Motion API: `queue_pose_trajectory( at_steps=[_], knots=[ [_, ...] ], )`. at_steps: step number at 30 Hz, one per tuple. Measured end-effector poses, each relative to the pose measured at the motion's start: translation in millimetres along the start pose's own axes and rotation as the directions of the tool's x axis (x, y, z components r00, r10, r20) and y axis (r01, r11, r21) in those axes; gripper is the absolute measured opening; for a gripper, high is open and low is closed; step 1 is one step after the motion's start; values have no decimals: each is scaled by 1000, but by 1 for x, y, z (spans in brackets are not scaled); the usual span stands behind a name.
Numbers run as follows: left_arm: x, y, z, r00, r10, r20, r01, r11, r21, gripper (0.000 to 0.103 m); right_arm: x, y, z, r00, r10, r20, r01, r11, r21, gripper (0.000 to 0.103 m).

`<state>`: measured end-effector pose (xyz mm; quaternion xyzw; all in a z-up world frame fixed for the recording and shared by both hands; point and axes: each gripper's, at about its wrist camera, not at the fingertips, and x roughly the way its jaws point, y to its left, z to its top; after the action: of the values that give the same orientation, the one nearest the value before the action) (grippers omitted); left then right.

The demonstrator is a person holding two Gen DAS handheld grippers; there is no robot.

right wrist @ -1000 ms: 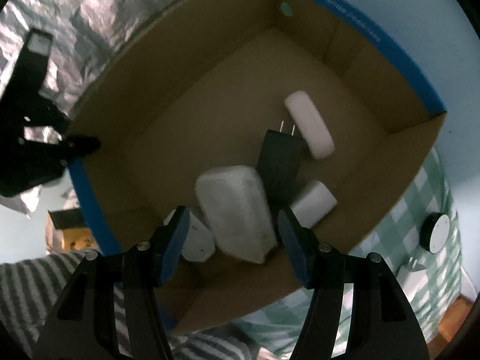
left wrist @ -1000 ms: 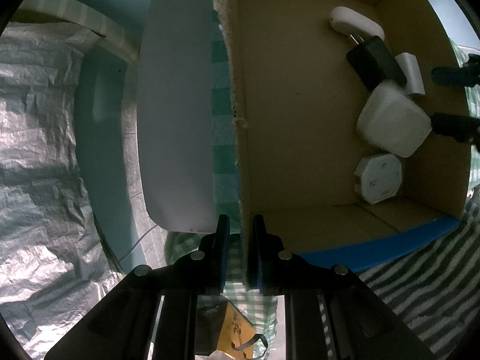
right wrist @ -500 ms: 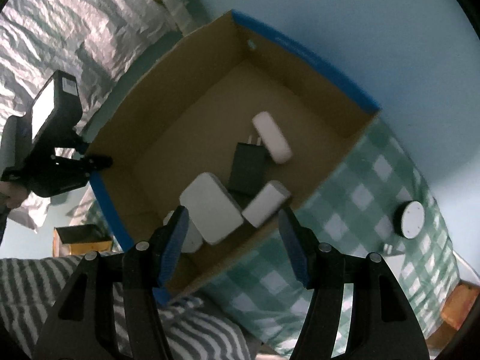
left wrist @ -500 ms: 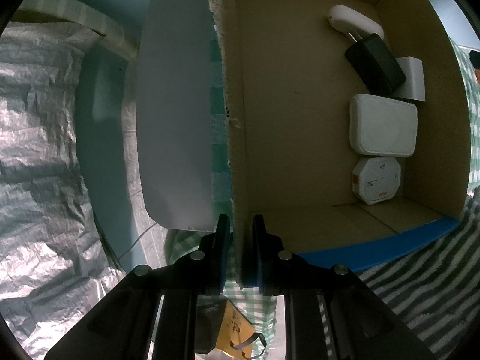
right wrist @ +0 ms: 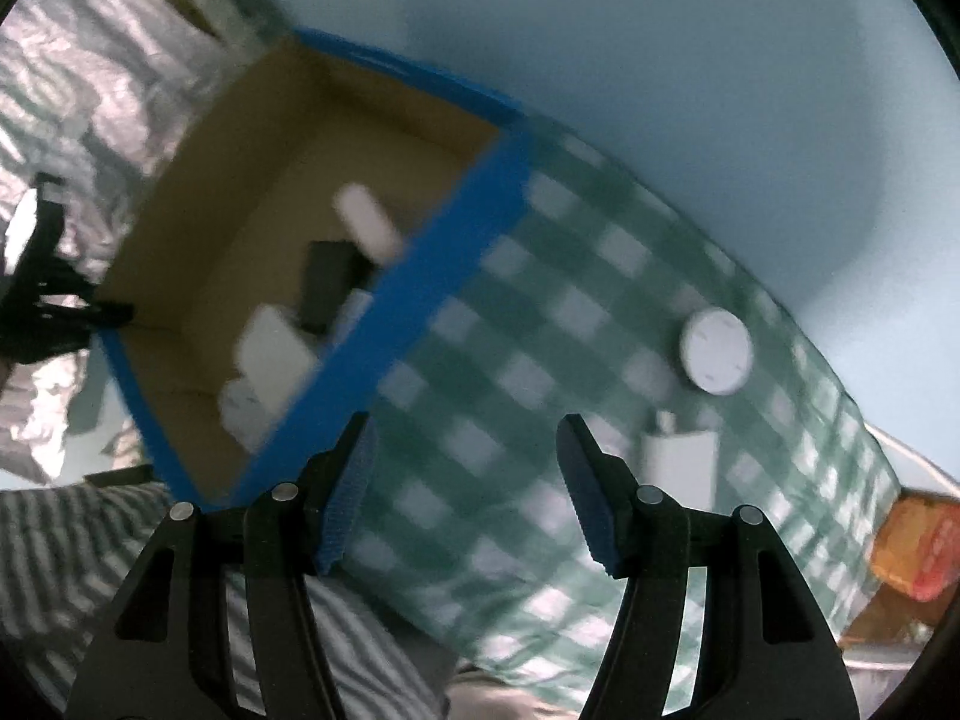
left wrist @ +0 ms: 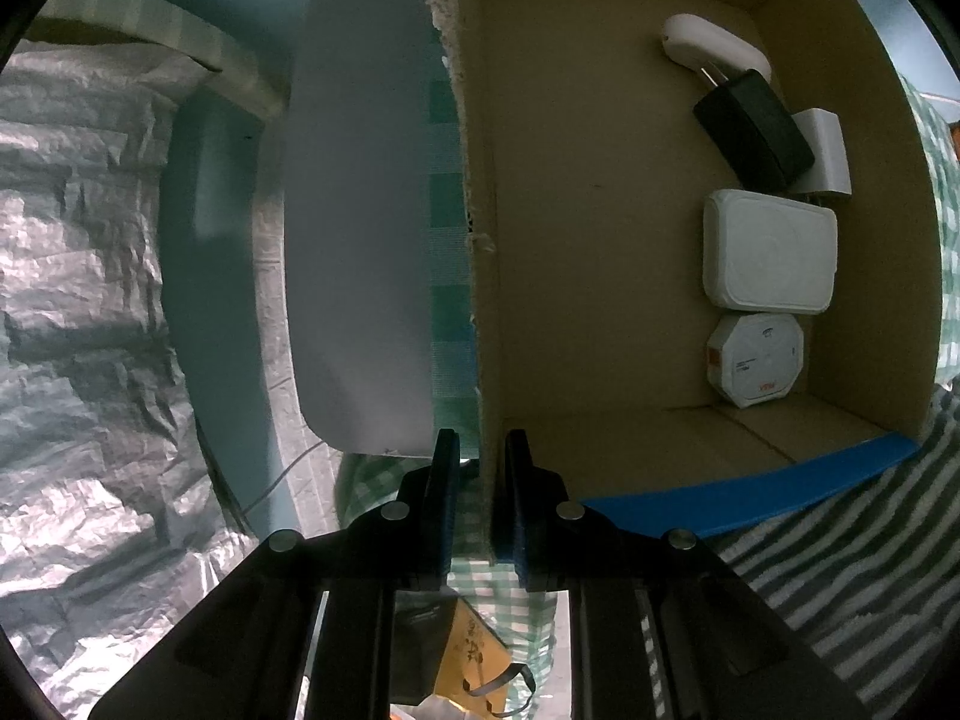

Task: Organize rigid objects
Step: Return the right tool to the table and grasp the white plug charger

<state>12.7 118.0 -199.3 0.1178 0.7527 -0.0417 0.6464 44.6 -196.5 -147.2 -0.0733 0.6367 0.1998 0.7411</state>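
My left gripper (left wrist: pixel 482 489) is shut on the near wall of the cardboard box (left wrist: pixel 480 312). Inside lie a white square case (left wrist: pixel 771 252), a white octagonal device (left wrist: pixel 753 360), a black plug adapter (left wrist: pixel 753 129), a small white block (left wrist: pixel 825 147) and a white oblong case (left wrist: pixel 711 45). My right gripper (right wrist: pixel 467 483) is open and empty, above the green checked cloth (right wrist: pixel 480 372) beside the box (right wrist: pixel 420 276). A round white disc (right wrist: pixel 716 351) and a white charger (right wrist: pixel 681 459) lie on the cloth to the right.
Crinkled silver foil (left wrist: pixel 78 300) lies left of the box. A grey striped cloth (left wrist: pixel 840 534) is at the near side. An orange packet (right wrist: pixel 915 543) sits at the cloth's right edge. A pale blue wall (right wrist: pixel 600 18) stands behind.
The right gripper let the white square case drop flat into the box, then pulled back out and swung right over the checked cloth. The left gripper stayed clamped on the box wall.
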Motion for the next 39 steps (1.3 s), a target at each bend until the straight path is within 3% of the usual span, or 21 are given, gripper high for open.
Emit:
queue_pose_trajectory(
  at_steps=[8, 14, 28, 39],
  knots=[
    [-2, -5, 1, 1000, -5, 1, 5, 1000, 2, 15, 35, -86, -29, 995, -81, -62, 89, 987, 131, 63],
    [-4, -9, 1, 1000, 1, -1, -1, 1000, 1, 15, 54, -115, -38, 990, -103, -97, 116, 984, 138, 63],
    [-6, -9, -1, 1000, 17, 2, -17, 999, -30, 15, 101, -132, -34, 988, -60, -145, 75, 992, 99, 63],
    [-7, -9, -1, 1000, 15, 5, -15, 999, -36, 15, 115, -131, -24, 985, -76, -155, 94, 989, 113, 54]
  ],
)
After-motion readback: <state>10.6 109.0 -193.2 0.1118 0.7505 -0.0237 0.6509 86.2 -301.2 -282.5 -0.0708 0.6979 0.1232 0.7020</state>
